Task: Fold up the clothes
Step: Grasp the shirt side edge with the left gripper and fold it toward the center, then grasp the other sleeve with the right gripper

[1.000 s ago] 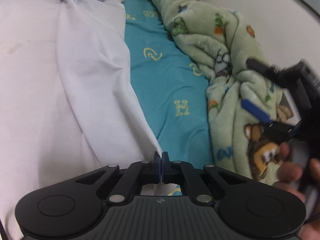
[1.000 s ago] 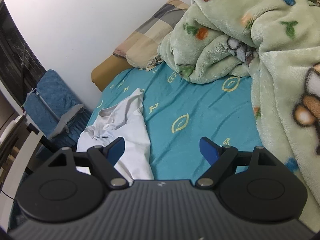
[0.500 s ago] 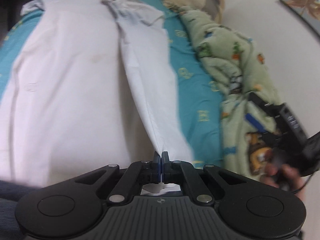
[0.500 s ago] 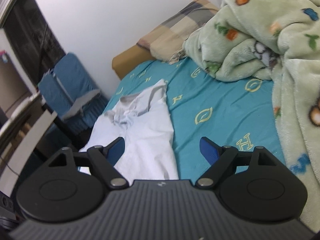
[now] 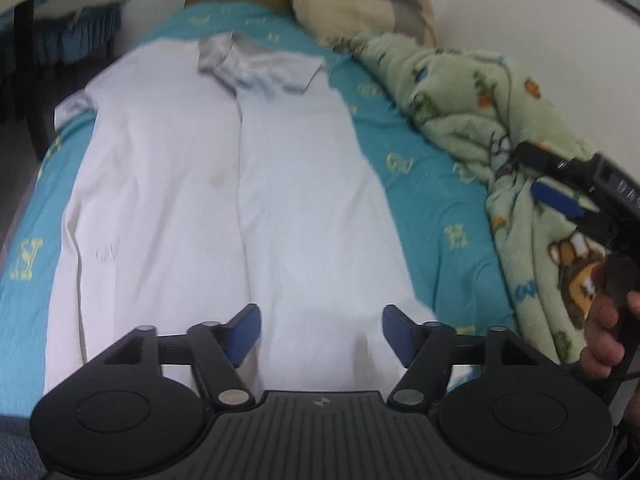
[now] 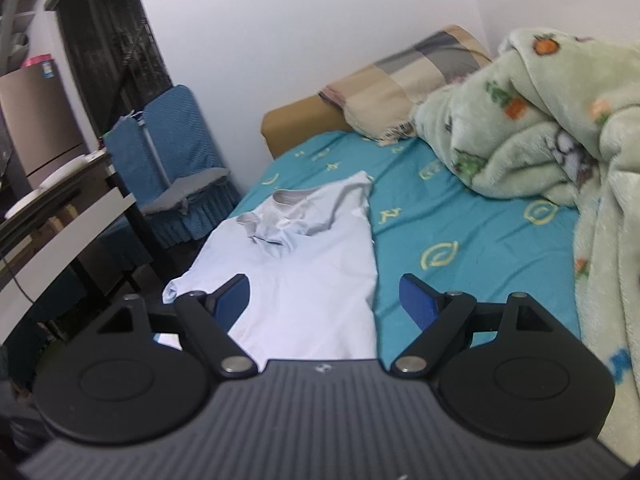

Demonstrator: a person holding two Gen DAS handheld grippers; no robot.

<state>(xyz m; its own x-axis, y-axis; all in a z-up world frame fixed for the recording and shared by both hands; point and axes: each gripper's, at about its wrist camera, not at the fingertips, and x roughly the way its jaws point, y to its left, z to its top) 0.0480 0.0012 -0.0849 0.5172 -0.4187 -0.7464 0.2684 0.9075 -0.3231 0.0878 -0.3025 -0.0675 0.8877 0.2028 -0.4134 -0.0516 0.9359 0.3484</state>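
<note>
light: dim, soft indoor | shadows: faint | blur: slight motion softness | edges: fisheye-curved, dark corners

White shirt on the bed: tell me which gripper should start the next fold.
Left, probably. The left gripper hangs open directly over the white shirt's near hem, jaws straddling the folded panel. The right gripper is also open but sits beside the green blanket, off the shirt's edge.

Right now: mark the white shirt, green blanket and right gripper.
white shirt (image 5: 304,200), left wrist view, on the folded-over panel.
green blanket (image 6: 520,140), right wrist view, on a bunched fold.
right gripper (image 6: 324,300), right wrist view, midway between its open fingertips.
</note>
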